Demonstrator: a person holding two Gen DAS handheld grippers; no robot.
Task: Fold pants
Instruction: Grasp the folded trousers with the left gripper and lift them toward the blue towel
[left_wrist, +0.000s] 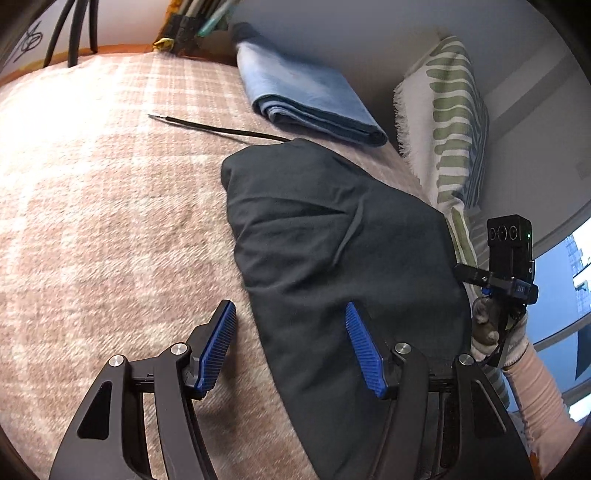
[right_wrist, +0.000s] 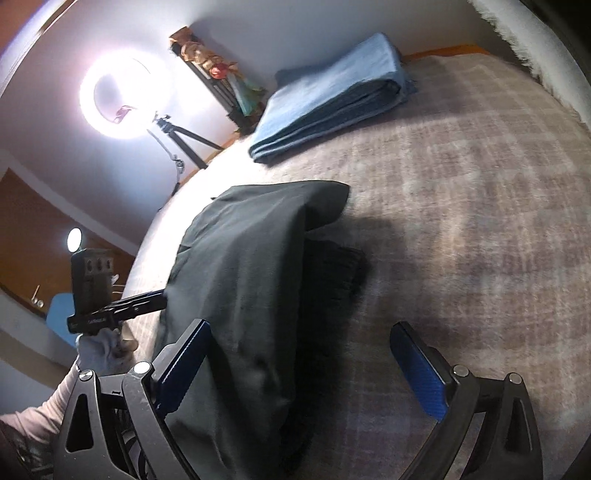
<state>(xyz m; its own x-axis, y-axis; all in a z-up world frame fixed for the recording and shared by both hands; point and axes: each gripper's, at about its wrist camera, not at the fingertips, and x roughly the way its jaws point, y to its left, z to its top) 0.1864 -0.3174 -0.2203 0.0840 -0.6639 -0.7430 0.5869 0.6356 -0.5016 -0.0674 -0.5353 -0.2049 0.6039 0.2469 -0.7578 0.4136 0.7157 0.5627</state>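
where folded, matte dark pants (left_wrist: 332, 236), woolly plaid blanket (left_wrist: 110, 221)

You have dark charcoal pants (left_wrist: 332, 236) on a pink-and-cream plaid bed cover (left_wrist: 110, 221), a folded blue cloth (left_wrist: 303, 99), a green-striped white pillow (left_wrist: 450, 122), and blue-padded black claws (left_wrist: 291, 350).

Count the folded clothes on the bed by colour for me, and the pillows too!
Black pants: 1
Blue folded cloth: 1
Striped green pillow: 1
Total: 3
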